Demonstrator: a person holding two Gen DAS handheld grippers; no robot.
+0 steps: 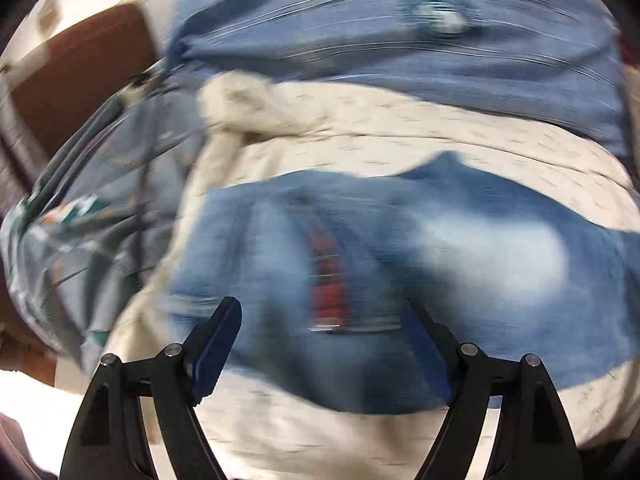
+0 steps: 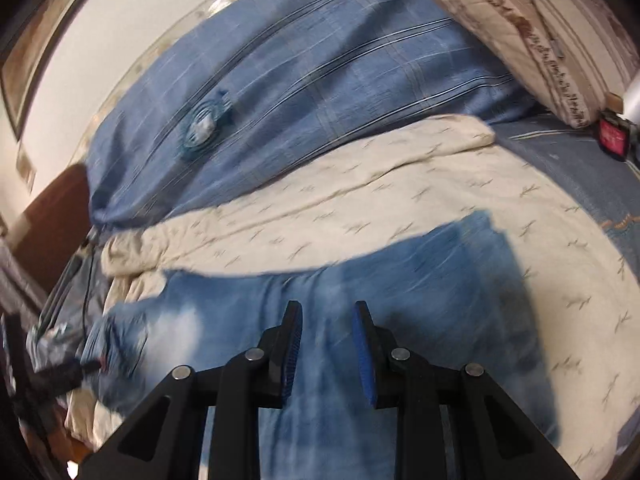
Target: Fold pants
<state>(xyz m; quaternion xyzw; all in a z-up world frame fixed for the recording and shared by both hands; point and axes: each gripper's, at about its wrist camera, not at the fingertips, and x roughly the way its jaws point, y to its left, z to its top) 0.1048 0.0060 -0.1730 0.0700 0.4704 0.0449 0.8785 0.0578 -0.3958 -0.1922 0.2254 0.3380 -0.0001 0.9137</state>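
Left wrist view shows your left claw (image 1: pixel 320 344) spread wide and empty above the waist end of the jeans (image 1: pixel 400 248), which lie flat on the cream blanket (image 1: pixel 400 136) near the bed's near edge — the red label (image 1: pixel 328 276) sits between the fingers. Your right claw (image 2: pixel 326 344) hovers over a leg, jaws narrowly parted with nothing pinched. Before closing, settle both hands — the blur suggests haste — and grip only denim, not blanket, at matching edges.

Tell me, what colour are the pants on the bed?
The pants are faded blue denim with whitish washed patches, clearest in the right wrist view.
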